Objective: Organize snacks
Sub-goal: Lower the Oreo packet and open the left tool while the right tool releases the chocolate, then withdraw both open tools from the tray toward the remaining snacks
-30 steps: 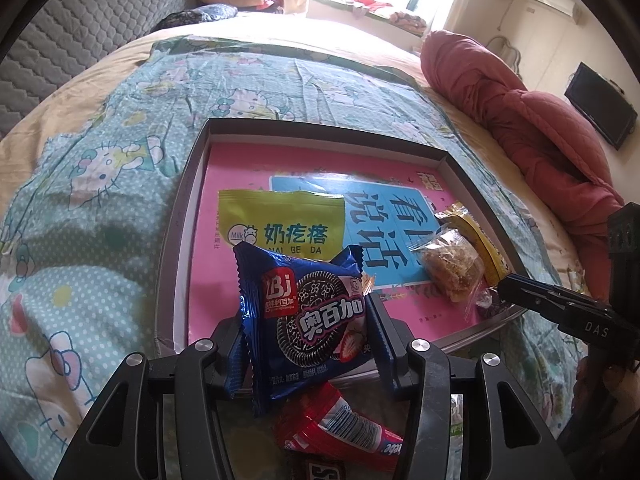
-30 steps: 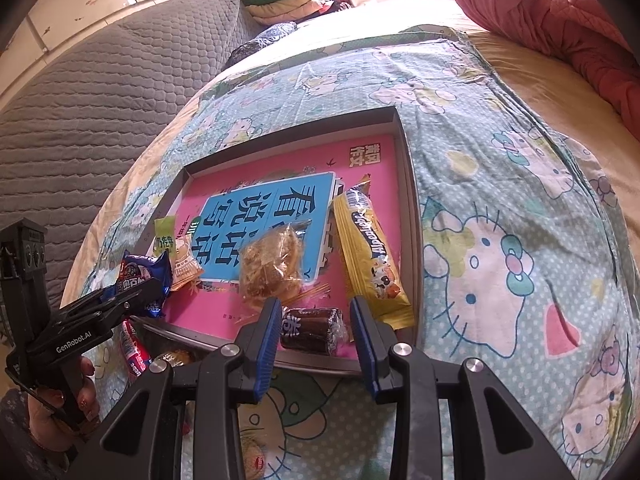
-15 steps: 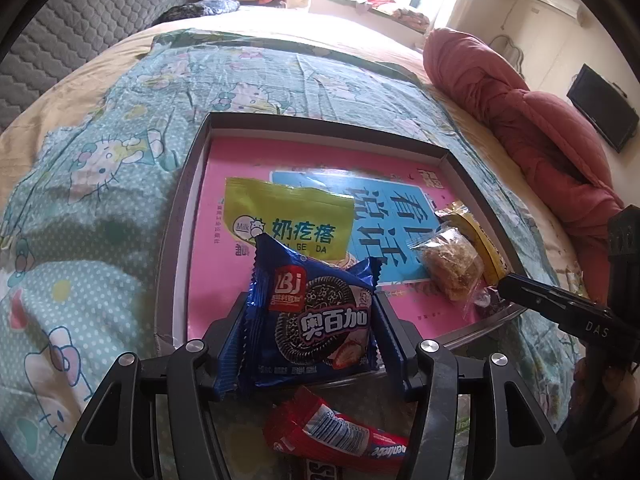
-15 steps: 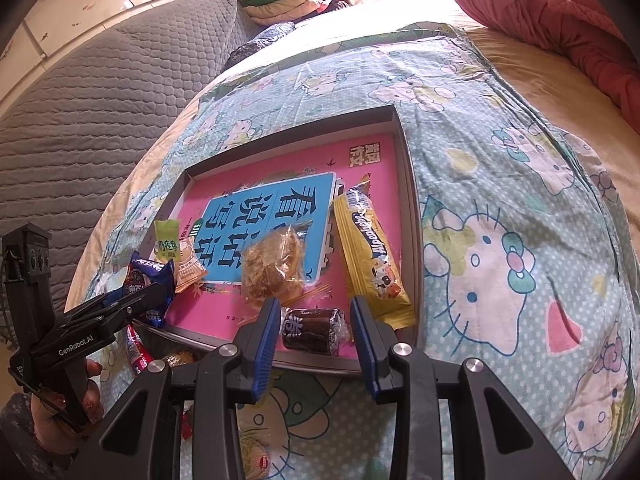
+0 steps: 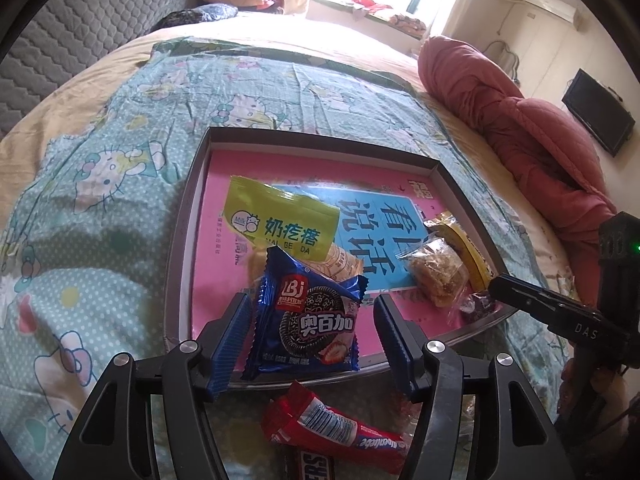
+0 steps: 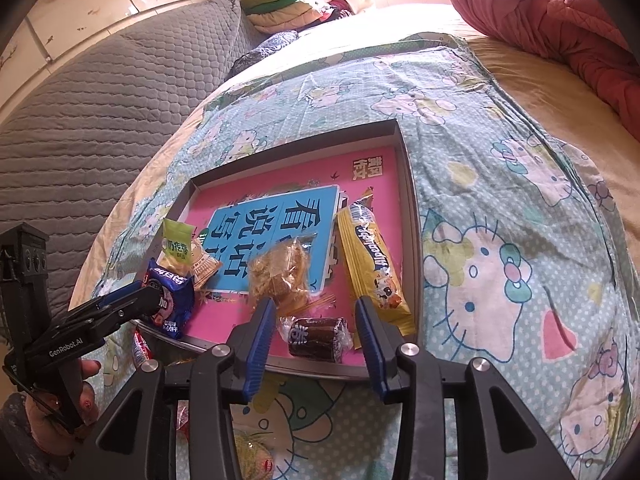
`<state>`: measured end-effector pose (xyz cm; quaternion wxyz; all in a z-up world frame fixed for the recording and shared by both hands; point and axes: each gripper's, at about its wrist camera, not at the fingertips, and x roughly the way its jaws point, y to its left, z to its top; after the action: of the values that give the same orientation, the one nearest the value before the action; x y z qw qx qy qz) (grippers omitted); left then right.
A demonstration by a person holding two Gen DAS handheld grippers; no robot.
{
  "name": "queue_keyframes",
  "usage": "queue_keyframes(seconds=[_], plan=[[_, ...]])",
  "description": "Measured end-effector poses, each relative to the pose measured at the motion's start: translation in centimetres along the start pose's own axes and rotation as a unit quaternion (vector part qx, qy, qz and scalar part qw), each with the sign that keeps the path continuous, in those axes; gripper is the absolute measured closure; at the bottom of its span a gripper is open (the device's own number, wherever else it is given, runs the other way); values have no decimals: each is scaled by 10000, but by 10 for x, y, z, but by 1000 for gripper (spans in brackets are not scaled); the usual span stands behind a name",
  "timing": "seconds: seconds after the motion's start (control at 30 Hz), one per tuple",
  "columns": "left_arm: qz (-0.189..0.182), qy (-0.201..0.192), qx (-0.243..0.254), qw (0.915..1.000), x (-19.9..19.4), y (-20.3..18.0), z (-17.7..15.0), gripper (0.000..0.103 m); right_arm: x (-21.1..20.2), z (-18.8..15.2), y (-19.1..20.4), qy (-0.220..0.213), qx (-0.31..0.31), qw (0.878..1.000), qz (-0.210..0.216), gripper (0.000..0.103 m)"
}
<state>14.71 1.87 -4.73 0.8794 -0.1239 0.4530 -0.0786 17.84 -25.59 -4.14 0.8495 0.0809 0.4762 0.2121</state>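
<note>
My left tongs [image 5: 310,340] are letting go. A second ago they squeezed the blue cookie pack [image 5: 308,320] and held it up over the near edge of the tray [image 5: 188,240]. Now the jaws are opening, there is a gap on both sides of the pack, and it lies flat by itself on the pink floor of the tray, at about 6 o'clock in the tray as my left camera sees it. Its top corner lies over the green milk snack bag [image 5: 280,220].

My right tongs [image 6: 316,330] did the same thing — they were tight around the little dark candy roll [image 6: 316,336] a second ago, and now the jaws are opening and no longer press it. The roll lies between them, just inside the near rim of the tray, at 6 o'clock in my right camera. The yellow bar [image 6: 372,264] lies just beside it at 1 o'clock, and the clear bag of brown crisps [image 6: 280,276] at 11 o'clock.

So two more snacks are in the tray, and I think both hands are free to go and get more. The job is not done yet — a red wrapped bar [image 5: 340,432] and a dark bar under it are not in the tray; they lie on the bed [image 5: 100,184], down at 6 o'clock under my left tongs. I would pick up the red one next.
</note>
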Motion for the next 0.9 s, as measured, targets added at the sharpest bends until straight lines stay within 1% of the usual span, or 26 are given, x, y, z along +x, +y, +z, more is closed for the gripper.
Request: queue_keyframes(seconds=[0.1, 0.43, 0.9], plan=[[-10, -32, -11, 10000, -5, 1, 1, 35, -2, 0, 1, -36, -18, 10000, 27, 61], [43, -186, -62, 9998, -29, 2, 2, 35, -7, 3, 8, -133, -109, 9997, 145, 61], [182, -86, 30, 9998, -41, -3, -9, 34, -19, 6, 10, -283, -102, 9992, 281, 60]])
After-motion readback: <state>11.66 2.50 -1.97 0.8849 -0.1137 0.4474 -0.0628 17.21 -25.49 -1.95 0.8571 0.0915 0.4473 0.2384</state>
